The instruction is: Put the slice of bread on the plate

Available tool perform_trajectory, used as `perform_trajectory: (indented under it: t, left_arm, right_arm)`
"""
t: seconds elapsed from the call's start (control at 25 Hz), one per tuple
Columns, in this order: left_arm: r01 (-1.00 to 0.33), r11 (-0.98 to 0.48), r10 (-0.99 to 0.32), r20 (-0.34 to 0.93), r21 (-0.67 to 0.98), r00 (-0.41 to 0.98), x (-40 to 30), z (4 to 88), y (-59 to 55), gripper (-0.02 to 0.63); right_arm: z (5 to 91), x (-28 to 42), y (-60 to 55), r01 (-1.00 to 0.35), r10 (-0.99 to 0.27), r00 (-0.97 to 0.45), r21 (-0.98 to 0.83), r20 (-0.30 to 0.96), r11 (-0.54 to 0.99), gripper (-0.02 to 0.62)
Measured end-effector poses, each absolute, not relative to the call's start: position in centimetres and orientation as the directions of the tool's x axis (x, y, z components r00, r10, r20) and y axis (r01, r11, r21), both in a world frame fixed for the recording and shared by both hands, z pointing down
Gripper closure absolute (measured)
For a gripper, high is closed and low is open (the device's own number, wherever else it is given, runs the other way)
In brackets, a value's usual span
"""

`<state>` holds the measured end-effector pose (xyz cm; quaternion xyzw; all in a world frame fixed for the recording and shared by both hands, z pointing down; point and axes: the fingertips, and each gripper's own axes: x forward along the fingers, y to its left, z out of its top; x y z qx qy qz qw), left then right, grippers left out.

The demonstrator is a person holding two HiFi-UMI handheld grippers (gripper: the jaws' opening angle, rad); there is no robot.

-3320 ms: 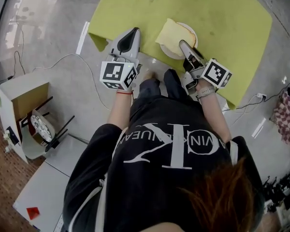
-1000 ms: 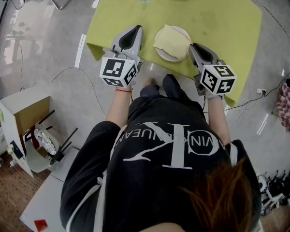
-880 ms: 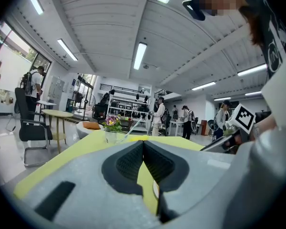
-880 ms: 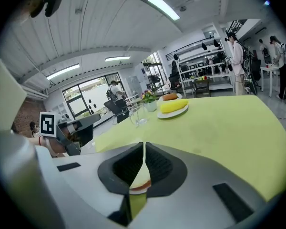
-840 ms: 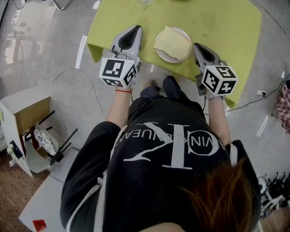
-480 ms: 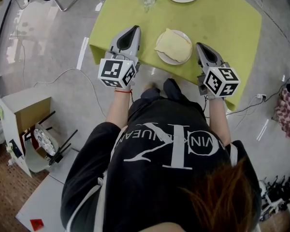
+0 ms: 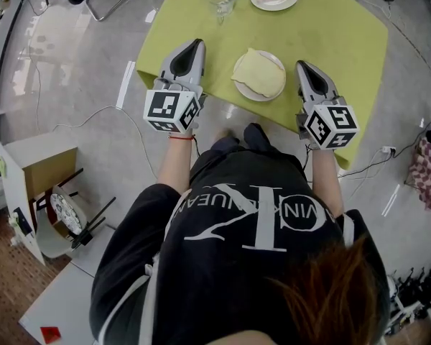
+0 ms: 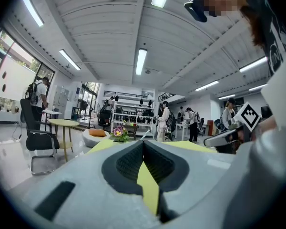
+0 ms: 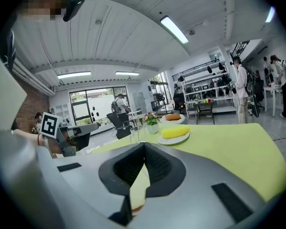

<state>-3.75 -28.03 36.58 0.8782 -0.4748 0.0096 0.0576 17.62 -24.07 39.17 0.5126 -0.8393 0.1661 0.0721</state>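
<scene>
Bread on plate, lime tbl cloth, grey floor.

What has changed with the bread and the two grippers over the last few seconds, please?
The right gripper has drawn back from the slice of bread to the right of the plate, jaws shut and empty. The slice lies on the plate, let go. The left gripper stayed left of the plate, shut.
</scene>
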Motion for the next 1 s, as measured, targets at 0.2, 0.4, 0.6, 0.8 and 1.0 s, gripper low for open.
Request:
perform_trajectory:
  t: [0.2, 0.4, 0.6, 0.8, 1.0]
  left_arm:
    - [-0.843, -0.532, -0.841, 0.064, 0.079, 0.537, -4.2, 36.1, -28.1, 0.598]
    - [-0.848, -0.526, -0.847, 0.048, 0.068, 0.529, -4.6, 35.3, -28.4, 0.598]
    - [-0.85, -0.524, -0.85, 0.033, 0.054, 0.526, -4.7, 34.7, -28.6, 0.598]
    - [-0.853, -0.519, -0.853, 0.025, 0.048, 0.521, -4.9, 34.2, -28.9, 0.598]
    - [-0.854, -0.519, -0.855, 0.007, 0.04, 0.519, -4.9, 33.6, -29.2, 0.598]
  right_arm:
    - [37.9, 18.0, -24.4, -0.889, -0.854, -0.457, -0.17, 0.249, 0.426, 0.595]
    - [37.0, 18.1, -24.8, -0.889, -0.863, -0.456, -0.15, 0.218, 0.432, 0.595]
    - [36.2, 18.2, -25.1, -0.89, -0.87, -0.454, -0.132, 0.19, 0.436, 0.595]
    - [35.5, 18.2, -25.5, -0.893, -0.878, -0.449, -0.116, 0.168, 0.434, 0.595]
    - [34.8, 18.4, -25.7, -0.895, -0.884, -0.445, -0.106, 0.143, 0.434, 0.595]
